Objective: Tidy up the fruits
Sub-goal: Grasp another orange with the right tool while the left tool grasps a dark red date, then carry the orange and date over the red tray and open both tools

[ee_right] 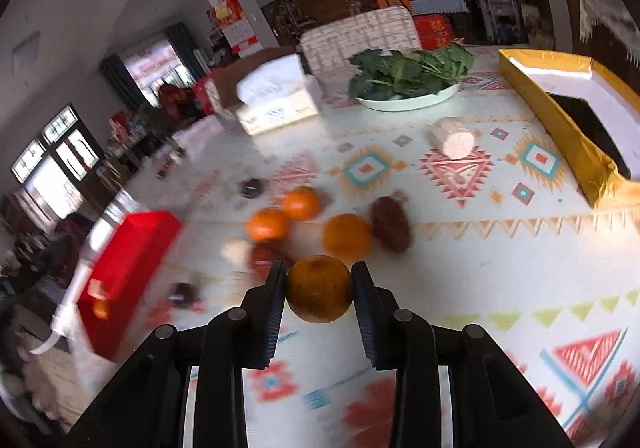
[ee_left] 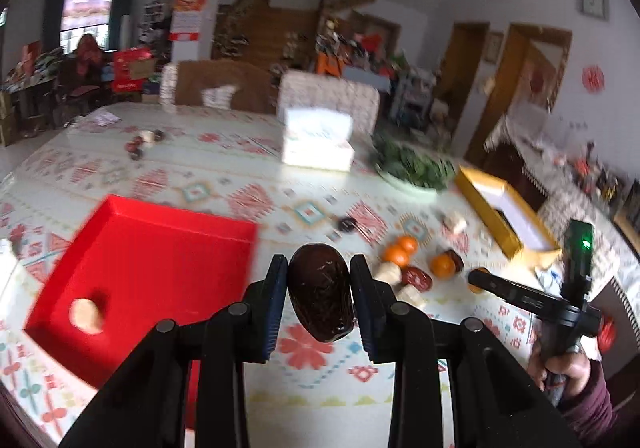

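**Mei:** Low in the middle of the left wrist view, the left gripper (ee_left: 319, 290) has its jaws narrowed onto a dark brown date (ee_left: 321, 294), pads pressing both flanks, and the fruit hangs clear of the patterned surface (ee_left: 224, 171). To the left of it lies the red tray (ee_left: 160, 248), holding one pale round piece (ee_left: 85, 316) near its lower left corner.

**Jun:** So that hand is in the carrying step?

**Mei:** That is the likely reading: the date is lifted and just right of the tray's near edge. The next move would call for swinging it left over the rim, lowering, then easing the jaws apart. At the right edge of the same view a hand (ee_left: 568, 372) holds the right gripper's handle, beside the loose pile of oranges (ee_left: 400, 250) and dates.

**Jun:** And the other view?

**Mei:** Centre-bottom of the right wrist view, the right gripper (ee_right: 319, 290) is clamped on a small orange (ee_right: 319, 289), its jaws equally narrow. Just above it more oranges (ee_right: 346, 236) and a dark date (ee_right: 391, 223) sit unsorted. The tray (ee_right: 128, 268) appears at the lower left, blurred; a gold box (ee_right: 560, 115) stands at the upper right.

**Jun:** Where does the orange go?

**Mei:** Cannot tell for sure; an orange blob seems to lie in the tray, so probably there. It needs a long carry leftward without loosening.
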Demonstrator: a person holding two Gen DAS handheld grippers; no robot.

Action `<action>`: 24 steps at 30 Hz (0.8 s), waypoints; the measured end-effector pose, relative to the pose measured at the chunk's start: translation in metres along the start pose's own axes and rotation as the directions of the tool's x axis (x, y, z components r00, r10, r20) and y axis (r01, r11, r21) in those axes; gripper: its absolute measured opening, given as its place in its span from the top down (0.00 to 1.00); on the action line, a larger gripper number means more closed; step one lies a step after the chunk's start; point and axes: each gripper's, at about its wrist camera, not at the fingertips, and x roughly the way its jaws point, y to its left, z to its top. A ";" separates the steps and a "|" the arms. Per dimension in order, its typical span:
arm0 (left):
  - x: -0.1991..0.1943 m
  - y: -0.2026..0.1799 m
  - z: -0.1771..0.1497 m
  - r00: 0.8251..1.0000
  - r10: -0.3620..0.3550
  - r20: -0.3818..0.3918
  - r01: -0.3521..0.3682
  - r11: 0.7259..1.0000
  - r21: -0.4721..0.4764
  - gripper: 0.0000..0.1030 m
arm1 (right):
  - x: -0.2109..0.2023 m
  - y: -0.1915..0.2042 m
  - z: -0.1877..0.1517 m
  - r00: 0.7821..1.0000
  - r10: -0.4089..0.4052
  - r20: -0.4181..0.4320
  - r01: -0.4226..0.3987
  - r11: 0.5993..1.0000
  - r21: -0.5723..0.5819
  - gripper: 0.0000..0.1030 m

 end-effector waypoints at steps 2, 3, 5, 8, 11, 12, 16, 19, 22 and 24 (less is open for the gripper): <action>-0.012 0.016 0.006 1.000 0.017 0.024 -0.017 1.000 -0.012 0.70 | -0.013 0.017 0.003 1.000 0.018 0.021 -0.018 1.000 -0.010 0.65; -0.016 0.022 0.009 0.999 0.030 0.031 -0.029 0.999 -0.016 0.70 | -0.022 0.031 0.007 0.999 0.029 0.037 -0.028 0.999 -0.028 0.65; -0.021 0.036 0.014 0.998 0.052 0.039 -0.052 0.999 -0.016 0.70 | -0.035 0.054 0.014 0.997 0.054 0.060 -0.051 0.997 -0.061 0.65; -0.020 0.054 0.022 0.995 0.092 0.040 -0.092 0.996 -0.007 0.70 | -0.048 0.096 0.030 0.990 0.112 0.087 -0.101 0.988 -0.121 0.65; -0.010 0.081 0.026 0.994 0.106 0.015 -0.105 0.994 -0.039 0.70 | -0.042 0.145 0.045 0.982 0.174 0.078 -0.157 0.970 -0.186 0.65; -0.005 0.091 0.027 0.994 0.114 0.005 -0.113 0.992 -0.053 0.70 | -0.034 0.162 0.046 0.980 0.187 0.064 -0.169 0.961 -0.217 0.65; 0.017 0.131 0.019 0.985 0.165 -0.049 -0.169 0.978 -0.118 0.70 | 0.032 0.231 0.024 0.970 0.225 -0.091 -0.242 0.919 -0.312 0.65; 0.032 0.152 0.010 0.980 0.175 -0.095 -0.189 0.968 -0.163 0.70 | 0.086 0.260 -0.001 0.968 0.183 -0.173 -0.235 0.902 -0.362 0.65; 0.044 0.167 0.002 0.972 0.189 -0.140 -0.213 0.959 -0.185 0.70 | 0.129 0.275 -0.022 0.961 0.154 -0.228 -0.233 0.896 -0.379 0.65; 0.048 0.174 -0.001 0.968 0.195 -0.156 -0.224 0.955 -0.197 0.70 | 0.148 0.281 -0.031 0.957 0.141 -0.254 -0.234 0.891 -0.388 0.65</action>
